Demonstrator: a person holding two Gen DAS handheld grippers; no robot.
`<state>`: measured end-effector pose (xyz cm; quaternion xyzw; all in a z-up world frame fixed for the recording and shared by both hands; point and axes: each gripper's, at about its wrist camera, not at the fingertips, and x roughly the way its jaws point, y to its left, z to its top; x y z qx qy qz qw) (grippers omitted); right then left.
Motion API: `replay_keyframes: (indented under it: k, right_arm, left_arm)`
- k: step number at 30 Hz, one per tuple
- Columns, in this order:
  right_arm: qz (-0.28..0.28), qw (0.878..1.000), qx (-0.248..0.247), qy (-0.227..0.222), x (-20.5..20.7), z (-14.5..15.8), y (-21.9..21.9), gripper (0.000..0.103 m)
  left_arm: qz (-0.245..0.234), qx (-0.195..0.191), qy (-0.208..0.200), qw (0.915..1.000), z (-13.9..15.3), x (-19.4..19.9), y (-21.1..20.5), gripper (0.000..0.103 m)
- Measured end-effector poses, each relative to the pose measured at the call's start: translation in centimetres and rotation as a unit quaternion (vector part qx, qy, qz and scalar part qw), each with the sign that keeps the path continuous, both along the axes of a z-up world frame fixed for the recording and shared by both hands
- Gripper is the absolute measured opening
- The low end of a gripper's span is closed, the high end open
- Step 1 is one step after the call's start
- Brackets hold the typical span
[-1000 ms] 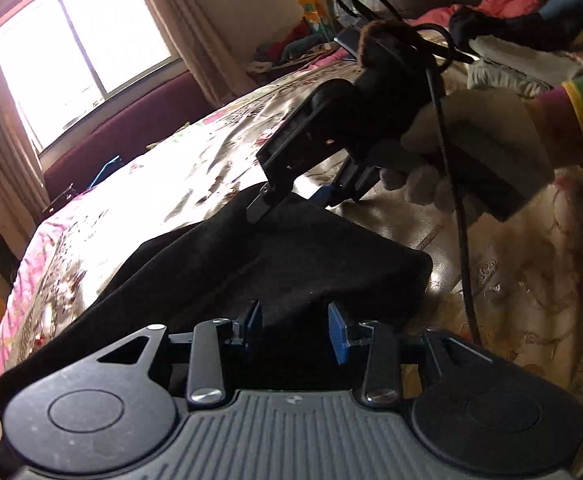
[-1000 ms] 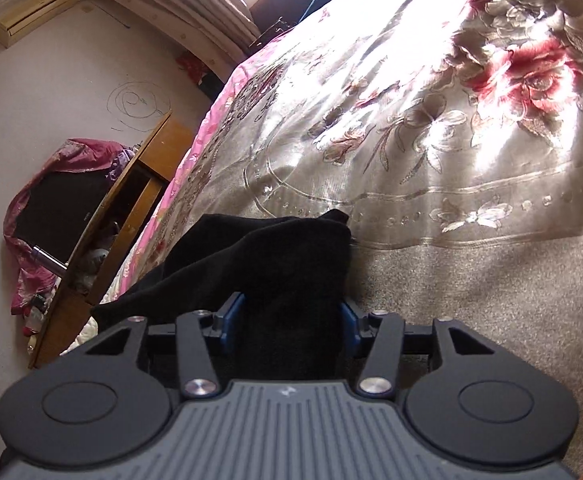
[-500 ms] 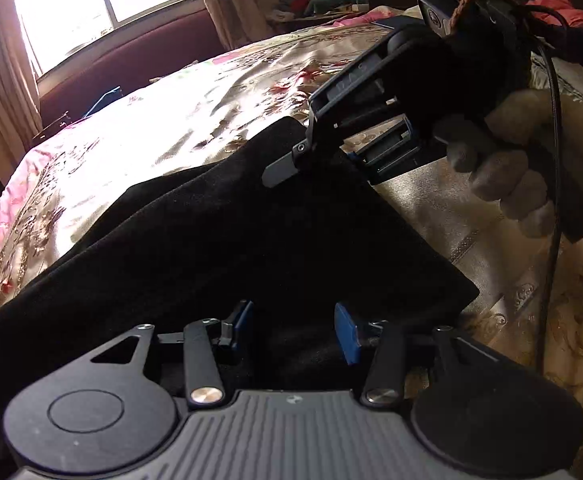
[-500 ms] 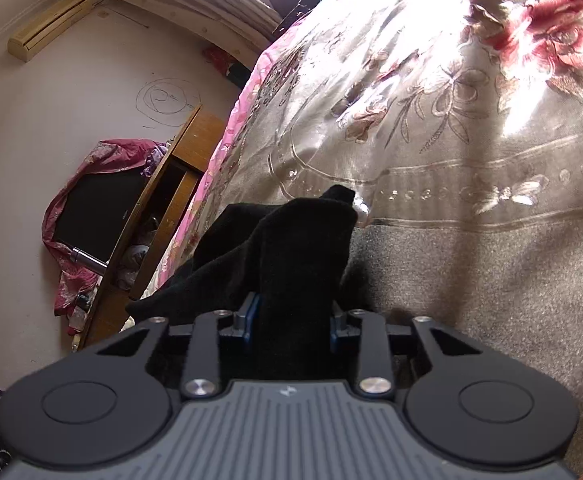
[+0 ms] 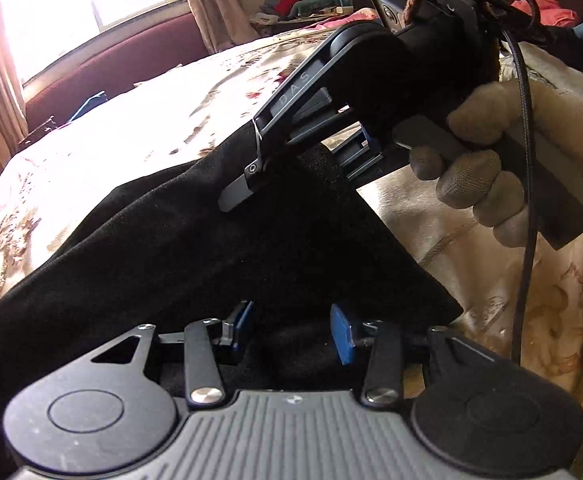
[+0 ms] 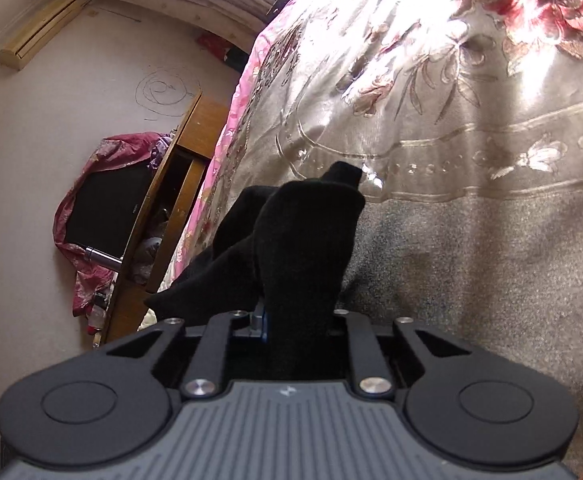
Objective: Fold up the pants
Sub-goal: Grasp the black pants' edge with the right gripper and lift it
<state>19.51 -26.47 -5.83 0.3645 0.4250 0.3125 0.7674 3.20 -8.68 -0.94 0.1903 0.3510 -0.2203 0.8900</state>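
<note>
Black pants (image 5: 251,248) lie spread on a shiny floral bedspread (image 5: 491,288). My left gripper (image 5: 291,328) hovers low over their near edge; its jaws are closing, the blue pads still apart, with black fabric between them. In the left wrist view, a gloved hand (image 5: 475,168) holds my right gripper (image 5: 311,160), which pinches the pants' far corner. The right wrist view shows that gripper (image 6: 299,320) with its jaws closing tight on a bunched ridge of the pants (image 6: 303,232), raised a little off the bedspread (image 6: 471,120).
A black cable (image 5: 527,200) hangs from the right gripper down across the bed. A window (image 5: 91,0) and a maroon bench (image 5: 111,68) stand beyond the bed, with piled clothes (image 5: 303,0) at the back. A wooden cabinet (image 6: 179,184) and a cloth-draped screen (image 6: 103,204) stand beside the bed.
The right gripper's jaws have closed on the pants' corner, and the cloth now stands bunched and lifted between them. The left gripper has slid along the pants toward the right gripper.
</note>
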Motion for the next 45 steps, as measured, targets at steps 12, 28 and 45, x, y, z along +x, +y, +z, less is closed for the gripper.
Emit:
replay_keyframes:
  k: [12,28,45]
  right_arm:
    - [-0.114,0.990,-0.073,0.039,-5.9,2.4,-12.6,0.016]
    - [-0.106,0.991,-0.038,0.071,-5.9,5.2,-12.4,0.016]
    - [-0.093,0.987,-0.133,0.000,-4.8,12.2,-6.3,0.017]
  left_arm:
    - [-0.119,-0.092,-0.013,0.9885,1.6,-3.7,-9.3,0.057]
    - [-0.079,0.042,-0.166,0.9820,0.1,-9.9,-18.0,0.074]
    - [0.011,-0.260,-0.086,0.9618,8.6,-6.3,-4.1,0.038]
